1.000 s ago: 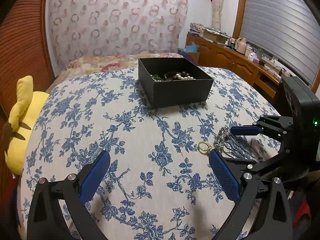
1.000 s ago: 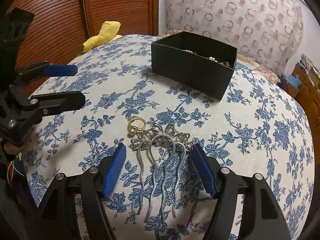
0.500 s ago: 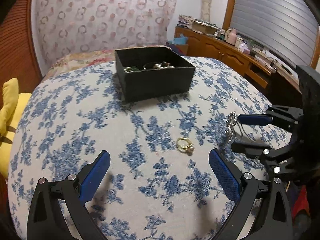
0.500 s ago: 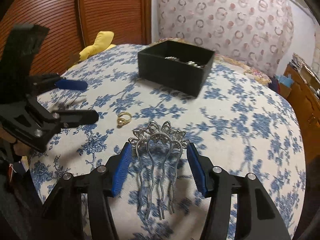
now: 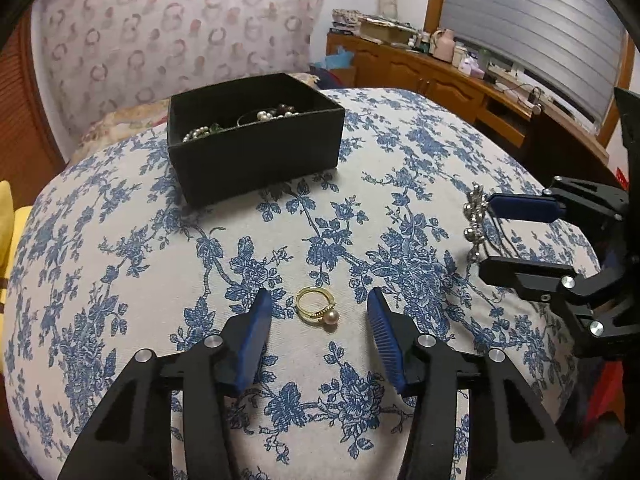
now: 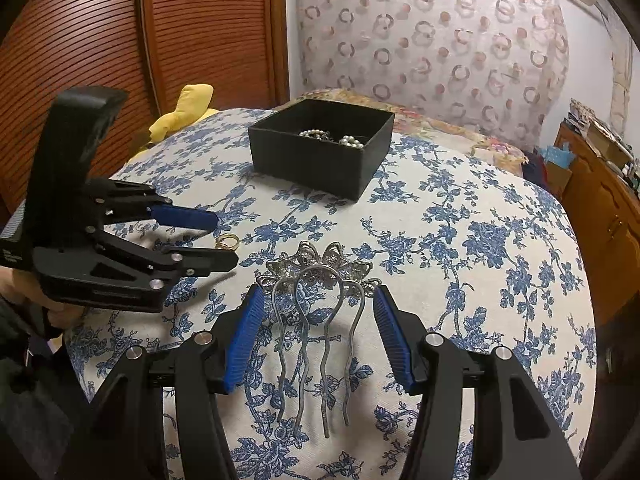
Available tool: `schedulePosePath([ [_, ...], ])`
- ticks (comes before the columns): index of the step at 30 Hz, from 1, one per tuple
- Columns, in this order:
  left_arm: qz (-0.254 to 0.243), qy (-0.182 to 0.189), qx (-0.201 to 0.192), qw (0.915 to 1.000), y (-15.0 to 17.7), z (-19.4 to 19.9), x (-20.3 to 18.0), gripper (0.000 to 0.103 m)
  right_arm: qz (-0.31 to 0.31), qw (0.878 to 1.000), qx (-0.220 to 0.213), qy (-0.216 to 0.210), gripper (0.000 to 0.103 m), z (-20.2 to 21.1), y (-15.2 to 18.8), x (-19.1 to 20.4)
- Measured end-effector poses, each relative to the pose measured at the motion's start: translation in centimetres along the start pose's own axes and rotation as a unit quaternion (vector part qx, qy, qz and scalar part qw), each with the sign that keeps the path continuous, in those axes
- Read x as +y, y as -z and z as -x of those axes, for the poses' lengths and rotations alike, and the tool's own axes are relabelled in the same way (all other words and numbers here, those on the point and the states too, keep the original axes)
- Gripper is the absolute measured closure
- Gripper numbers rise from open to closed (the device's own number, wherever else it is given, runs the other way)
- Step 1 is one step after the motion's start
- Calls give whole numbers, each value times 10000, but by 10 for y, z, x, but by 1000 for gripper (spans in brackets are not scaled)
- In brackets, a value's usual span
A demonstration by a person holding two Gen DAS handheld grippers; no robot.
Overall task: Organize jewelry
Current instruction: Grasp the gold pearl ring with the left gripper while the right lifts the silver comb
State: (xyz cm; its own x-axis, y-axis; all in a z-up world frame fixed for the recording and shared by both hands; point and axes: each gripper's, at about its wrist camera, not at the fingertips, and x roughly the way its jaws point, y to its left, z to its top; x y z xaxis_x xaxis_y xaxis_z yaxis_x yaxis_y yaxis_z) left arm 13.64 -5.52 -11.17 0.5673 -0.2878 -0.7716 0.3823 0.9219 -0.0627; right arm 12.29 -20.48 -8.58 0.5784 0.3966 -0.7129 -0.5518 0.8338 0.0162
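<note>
Left wrist view: we see box (image 5: 256,152) already holding pearls, so part is done. Ring (image 5: 318,311) lies on cloth, in front of box, between spread left gripper (image 5: 318,312) pads, untouched. Right gripper (image 6: 318,312), spread, flanks comb (image 6: 320,320); lifted or not, we cannot tell. Both not yet in box.

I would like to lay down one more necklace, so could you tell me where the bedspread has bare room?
Bare cloth lies left of the black box, and right of the hair comb toward the bedspread edge. Crowded: the strip holding the gold ring and comb, each between hand-held gripper fingers.
</note>
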Motion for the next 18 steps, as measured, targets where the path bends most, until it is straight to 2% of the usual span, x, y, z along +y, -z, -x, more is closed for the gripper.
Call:
schedulePosePath([
  [5, -10, -41, 3, 10000, 0, -1, -1, 63, 11, 10000, -15, -3, 44, 1, -1, -1],
  [10, -26, 11, -6, 10000, 0, -1, -1, 82, 12, 10000, -19, -1, 44, 1, -2, 0],
  [18, 39, 38, -88, 9999, 1, 4, 1, 82, 74, 9999, -82, -27, 44, 3, -13, 3],
])
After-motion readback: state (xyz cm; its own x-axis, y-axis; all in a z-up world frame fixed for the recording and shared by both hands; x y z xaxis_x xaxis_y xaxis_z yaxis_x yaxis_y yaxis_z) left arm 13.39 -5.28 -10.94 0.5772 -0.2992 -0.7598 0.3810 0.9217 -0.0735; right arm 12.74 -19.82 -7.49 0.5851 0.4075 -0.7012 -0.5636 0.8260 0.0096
